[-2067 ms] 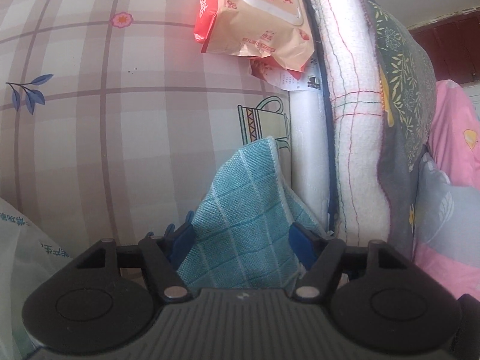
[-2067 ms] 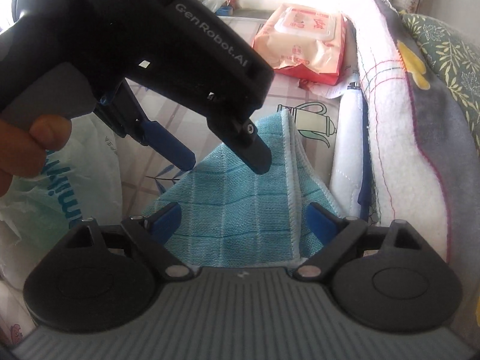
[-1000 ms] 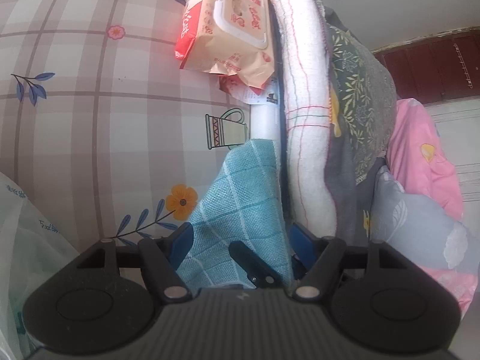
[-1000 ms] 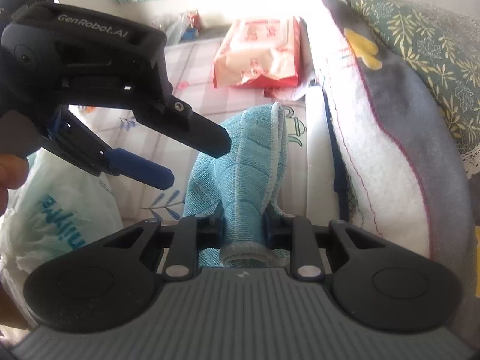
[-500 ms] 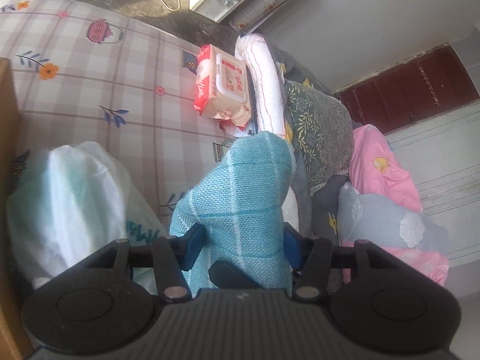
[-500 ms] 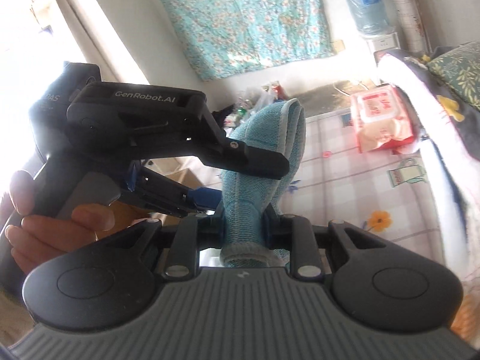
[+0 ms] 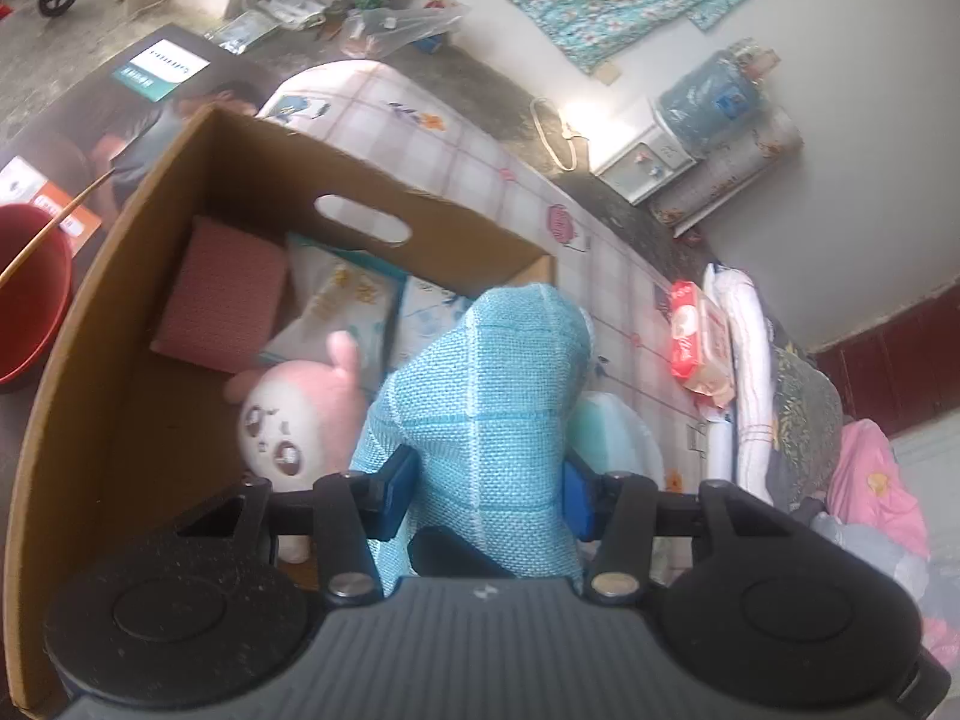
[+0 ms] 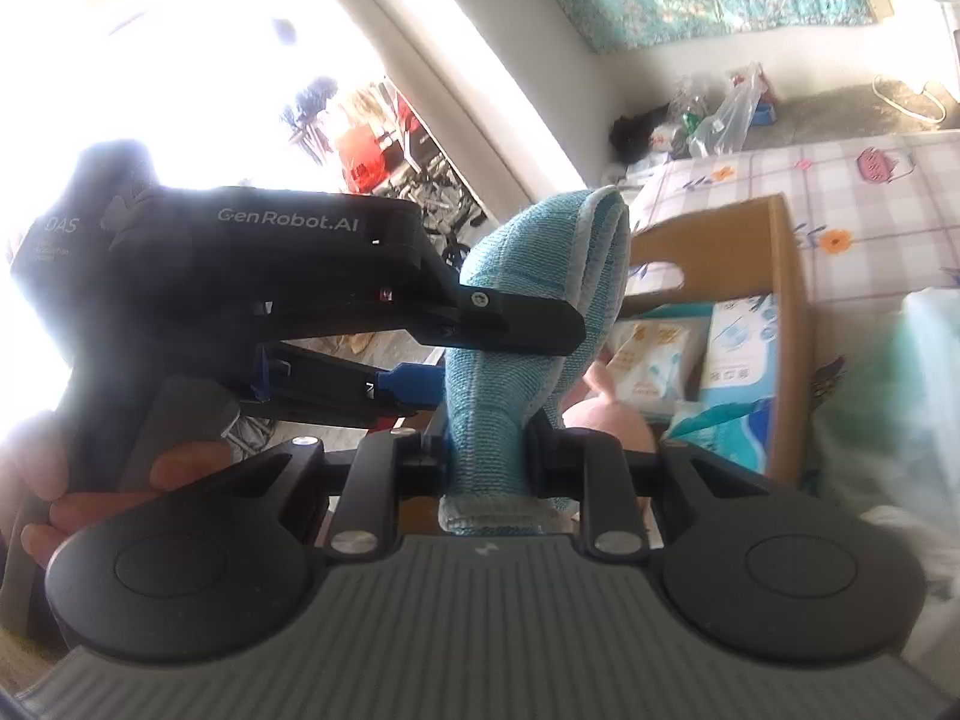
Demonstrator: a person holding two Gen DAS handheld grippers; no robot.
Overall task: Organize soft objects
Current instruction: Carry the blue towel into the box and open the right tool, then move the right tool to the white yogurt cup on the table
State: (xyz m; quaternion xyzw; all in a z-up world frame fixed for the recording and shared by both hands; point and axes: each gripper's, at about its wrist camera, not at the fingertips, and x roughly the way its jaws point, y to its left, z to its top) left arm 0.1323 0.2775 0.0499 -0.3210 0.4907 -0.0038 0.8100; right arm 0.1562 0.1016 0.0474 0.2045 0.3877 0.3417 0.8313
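I've got the teal cloth pinched in my right gripper and my left gripper closing round it, bunched to clear the cardboard box rim.

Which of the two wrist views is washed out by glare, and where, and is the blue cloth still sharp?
Right wrist view: the bright opening at upper left is blown out white and hazes the black left gripper; the blue woven cloth stays readable. Left wrist view: evenly lit, cloth weave crisp, the brown cardboard box bowed by the fisheye.
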